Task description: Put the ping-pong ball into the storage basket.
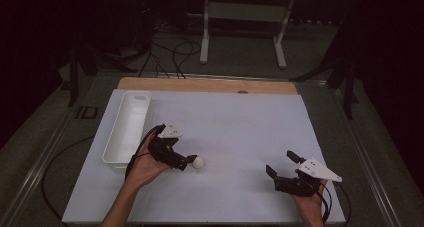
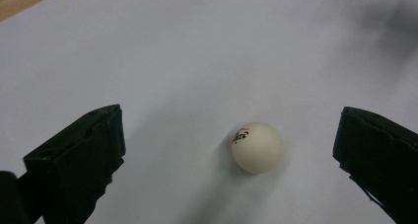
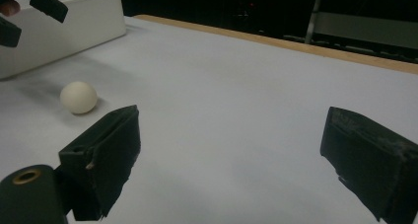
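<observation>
My left gripper (image 2: 231,150) has its fingers spread wide, empty, with the ping-pong ball (image 2: 257,147) resting on the white surface (image 1: 235,122) between them, nearer the right finger. My right gripper (image 1: 286,171), equally wide and empty, sits well apart.

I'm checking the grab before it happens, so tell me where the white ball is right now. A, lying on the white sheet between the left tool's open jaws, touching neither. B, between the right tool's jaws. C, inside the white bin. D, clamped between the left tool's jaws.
A: in the left gripper view the ball rests on the white sheet with a clear gap to each jaw of the open left tool.
</observation>
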A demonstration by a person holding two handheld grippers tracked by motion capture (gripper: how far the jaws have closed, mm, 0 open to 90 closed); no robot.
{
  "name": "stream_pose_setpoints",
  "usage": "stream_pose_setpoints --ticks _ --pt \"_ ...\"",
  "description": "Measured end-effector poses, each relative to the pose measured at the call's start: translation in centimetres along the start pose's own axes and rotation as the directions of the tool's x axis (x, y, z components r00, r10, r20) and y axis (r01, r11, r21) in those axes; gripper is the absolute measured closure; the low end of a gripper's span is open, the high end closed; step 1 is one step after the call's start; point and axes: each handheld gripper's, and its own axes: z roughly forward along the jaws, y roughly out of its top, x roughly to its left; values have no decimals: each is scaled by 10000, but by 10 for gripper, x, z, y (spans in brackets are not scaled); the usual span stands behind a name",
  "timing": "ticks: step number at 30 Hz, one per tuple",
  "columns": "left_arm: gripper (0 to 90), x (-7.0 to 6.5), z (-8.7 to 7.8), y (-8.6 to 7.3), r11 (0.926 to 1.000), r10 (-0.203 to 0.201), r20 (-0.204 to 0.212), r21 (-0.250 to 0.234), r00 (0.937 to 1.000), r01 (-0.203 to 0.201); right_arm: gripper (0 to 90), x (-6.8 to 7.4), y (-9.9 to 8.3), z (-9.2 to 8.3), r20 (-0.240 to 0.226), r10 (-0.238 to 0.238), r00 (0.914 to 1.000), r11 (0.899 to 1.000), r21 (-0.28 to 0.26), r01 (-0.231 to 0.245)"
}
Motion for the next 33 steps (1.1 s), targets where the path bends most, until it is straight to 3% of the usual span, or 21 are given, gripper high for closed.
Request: stream_pose_setpoints --ticks 21,33 --pt "0 -8 18 5 9968 126 334 788 9994 -152 79 -2 1 4 57 -38 10000 10000 -60 38" --pt "0 -8 23 7 9954 25 411 956 9992 -64 79 -2 0 2 21 8 10000 10000 -89 -8"
